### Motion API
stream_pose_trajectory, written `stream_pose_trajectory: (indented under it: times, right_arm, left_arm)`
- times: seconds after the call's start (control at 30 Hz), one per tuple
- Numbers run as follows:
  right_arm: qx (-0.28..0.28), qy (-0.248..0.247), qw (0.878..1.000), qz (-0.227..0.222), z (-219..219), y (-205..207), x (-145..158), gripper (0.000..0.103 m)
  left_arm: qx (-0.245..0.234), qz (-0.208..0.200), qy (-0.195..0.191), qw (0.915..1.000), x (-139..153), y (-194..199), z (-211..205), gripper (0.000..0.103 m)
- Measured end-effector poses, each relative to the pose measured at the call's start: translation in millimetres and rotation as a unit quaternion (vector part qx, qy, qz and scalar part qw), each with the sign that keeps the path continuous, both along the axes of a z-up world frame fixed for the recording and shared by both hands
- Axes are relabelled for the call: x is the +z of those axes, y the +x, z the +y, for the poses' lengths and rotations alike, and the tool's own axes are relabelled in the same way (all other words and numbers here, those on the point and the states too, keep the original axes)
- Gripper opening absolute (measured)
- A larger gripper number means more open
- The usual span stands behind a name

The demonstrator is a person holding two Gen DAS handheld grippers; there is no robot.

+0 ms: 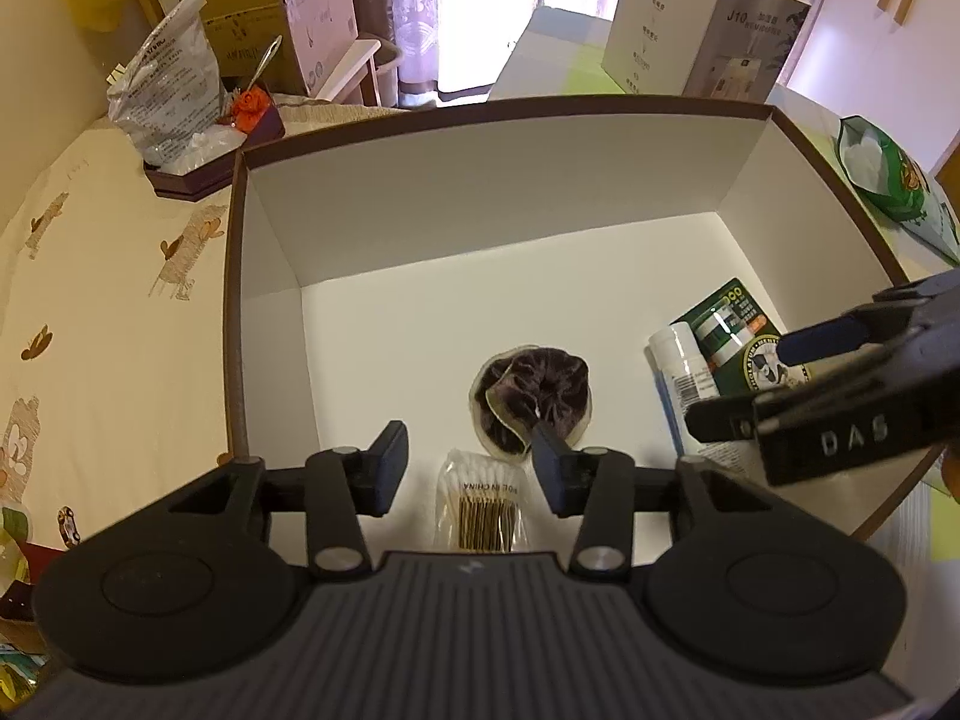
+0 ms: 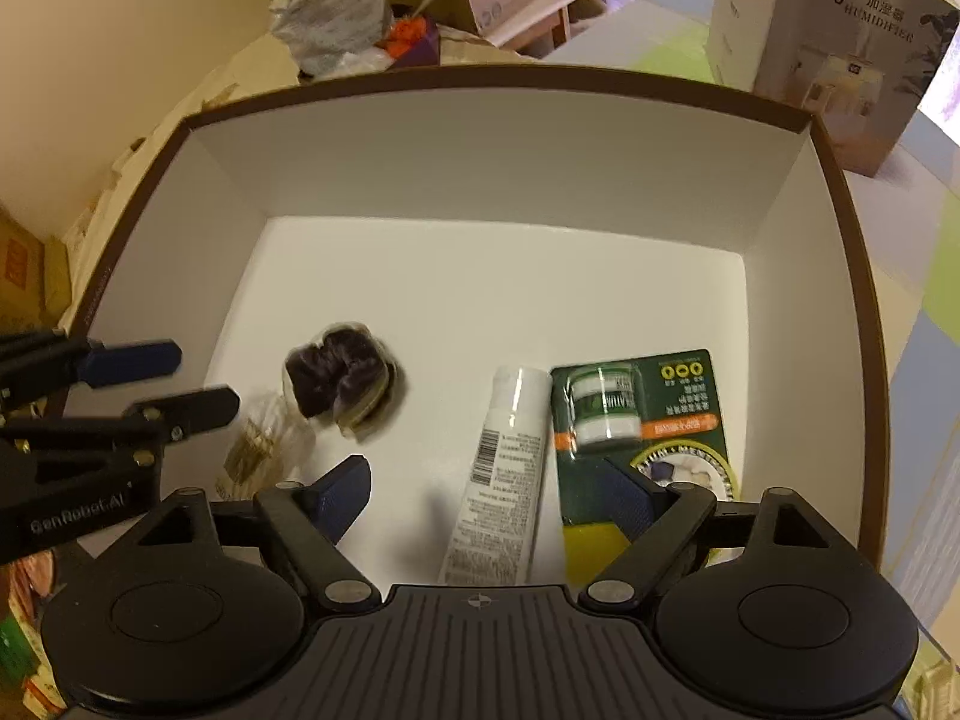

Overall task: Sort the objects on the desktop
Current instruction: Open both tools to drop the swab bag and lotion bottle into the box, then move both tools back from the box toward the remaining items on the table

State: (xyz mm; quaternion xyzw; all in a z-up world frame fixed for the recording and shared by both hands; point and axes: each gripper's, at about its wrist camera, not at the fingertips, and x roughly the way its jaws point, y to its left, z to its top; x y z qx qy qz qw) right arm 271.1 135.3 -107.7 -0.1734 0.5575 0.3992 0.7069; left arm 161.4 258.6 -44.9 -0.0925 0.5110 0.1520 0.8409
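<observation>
Both the left gripper (image 1: 471, 468) and the right gripper (image 2: 492, 495) hung over the brown-rimmed white box (image 1: 480, 192) with jaws spread and holding nothing, while inside lay a bagged dark scrunchie (image 1: 531, 399), a hairpin packet (image 1: 485, 510), a white tube (image 2: 501, 480) and a green card (image 2: 645, 420).

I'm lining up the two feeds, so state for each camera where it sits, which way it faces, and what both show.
Left wrist: on the left gripper, looking down into the box over the scrunchie; the right gripper enters at right.
Right wrist: on the right gripper, over the white tube and green card; the left gripper enters at left.
Shared: box, scrunchie, tube, card.
</observation>
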Motion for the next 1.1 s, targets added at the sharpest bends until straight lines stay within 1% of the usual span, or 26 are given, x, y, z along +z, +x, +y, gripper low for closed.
stream_pose_trajectory:
  times: [0.1, 0.23, 0.3, 0.43, 0.6, 0.7, 0.8, 0.87, 0.93, 0.97, 1.1]
  right_arm:
    - [-0.007, -0.010, 1.000, 0.009, -6.0, -0.3, 0.3, 0.088]
    - [-0.003, -0.037, 0.999, 0.000, -11.9, -4.4, -1.3, 0.088]
    - [-0.003, -0.047, 0.999, 0.001, -14.1, -6.1, -4.1, 0.088]
    - [-0.006, -0.059, 0.998, 0.003, -19.1, -9.3, -7.3, 0.088]
    - [-0.007, -0.066, 0.998, 0.003, -23.3, -12.2, -7.1, 0.088]
    - [-0.012, -0.064, 0.998, 0.001, -26.3, -13.2, -5.1, 0.088]
    - [-0.017, -0.063, 0.998, 0.000, -29.3, -14.3, -3.1, 0.088]
    - [-0.020, -0.061, 0.998, -0.003, -31.1, -15.0, -0.2, 0.088]
    - [-0.022, -0.058, 0.998, -0.006, -33.0, -15.9, 2.9, 0.088]
    - [-0.023, -0.056, 0.998, -0.008, -34.0, -16.4, 4.6, 0.088]
    - [-0.026, -0.049, 0.998, -0.020, -38.6, -19.9, 13.0, 0.088]
  left_arm:
    - [-0.006, 0.002, 0.006, 1.0000, 1.7, 0.8, -3.6, 0.046]
    - [-0.007, 0.005, 0.009, 0.9999, 2.2, 1.0, -8.0, 0.055]
    - [-0.008, 0.007, 0.009, 0.9999, 1.6, 0.8, -9.8, 0.056]
    - [-0.010, 0.011, 0.012, 0.9998, 1.1, -0.1, -13.1, 0.061]
    - [-0.009, 0.012, 0.016, 0.9998, 1.9, -1.6, -15.2, 0.063]
    - [-0.008, 0.011, 0.019, 0.9997, 3.1, -3.1, -16.4, 0.068]
    - [-0.007, 0.009, 0.022, 0.9997, 5.8, -4.7, -18.4, 0.069]
    - [-0.007, 0.007, 0.024, 0.9997, 8.0, -5.8, -20.0, 0.071]
    - [-0.006, 0.005, 0.027, 0.9996, 10.8, -6.7, -21.6, 0.077]
    - [-0.006, 0.004, 0.029, 0.9996, 12.2, -7.2, -22.4, 0.078]
    - [-0.005, -0.003, 0.033, 0.9994, 18.3, -10.1, -26.8, 0.079]
